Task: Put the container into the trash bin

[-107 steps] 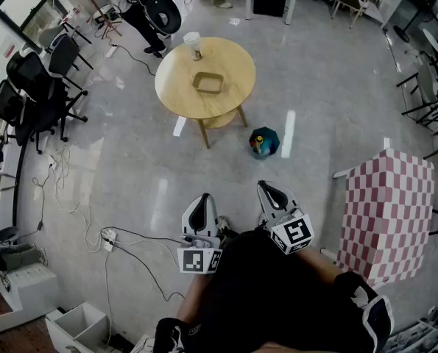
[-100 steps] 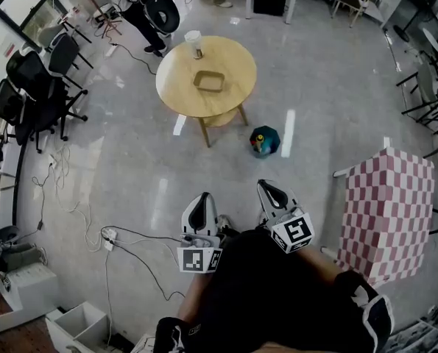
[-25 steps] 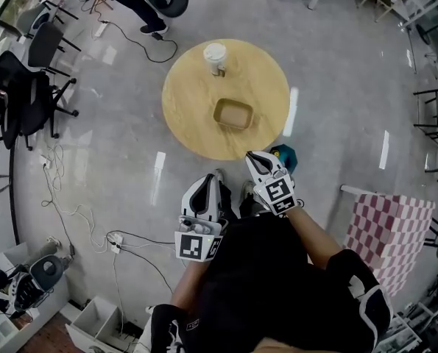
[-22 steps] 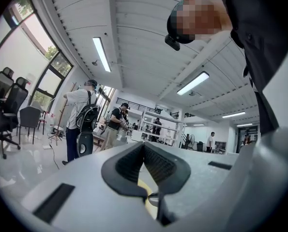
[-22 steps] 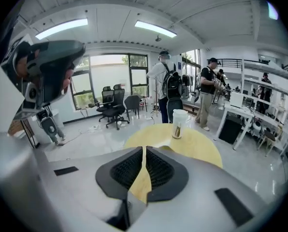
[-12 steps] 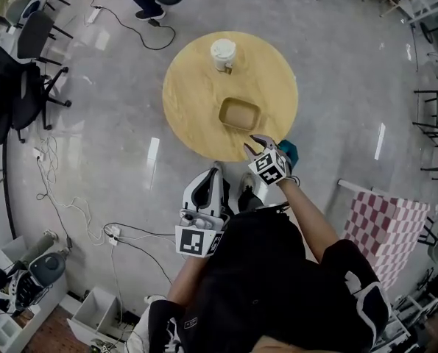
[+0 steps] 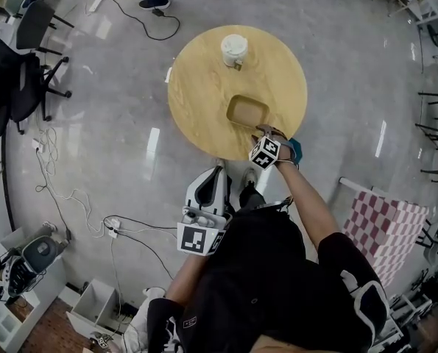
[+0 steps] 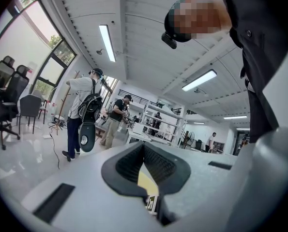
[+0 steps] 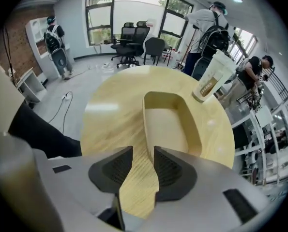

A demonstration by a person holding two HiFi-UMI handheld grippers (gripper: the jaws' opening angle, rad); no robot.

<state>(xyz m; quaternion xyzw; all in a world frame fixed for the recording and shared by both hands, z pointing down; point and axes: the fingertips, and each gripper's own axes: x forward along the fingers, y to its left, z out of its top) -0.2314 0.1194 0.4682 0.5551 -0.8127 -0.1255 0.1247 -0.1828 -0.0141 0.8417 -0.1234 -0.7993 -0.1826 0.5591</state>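
Since the frame a second earlier, the person had closed on the round table (image 7: 196, 87), with the left gripper (image 7: 216, 179) kept by the body, its jaws pressed together on nothing. Further right, the container (image 7: 246, 112) lay open side up on the table, its long axis running from the right gripper (image 7: 263, 131) toward the cup (image 7: 234, 50). That gripper had dropped to the container's near end. Its jaws had just spread wide, with only tabletop between them. The container looked light, stiff and thin-walled, so pinching the near rim should serve. The trash bin (image 7: 297, 150) stood on the floor beside the table.
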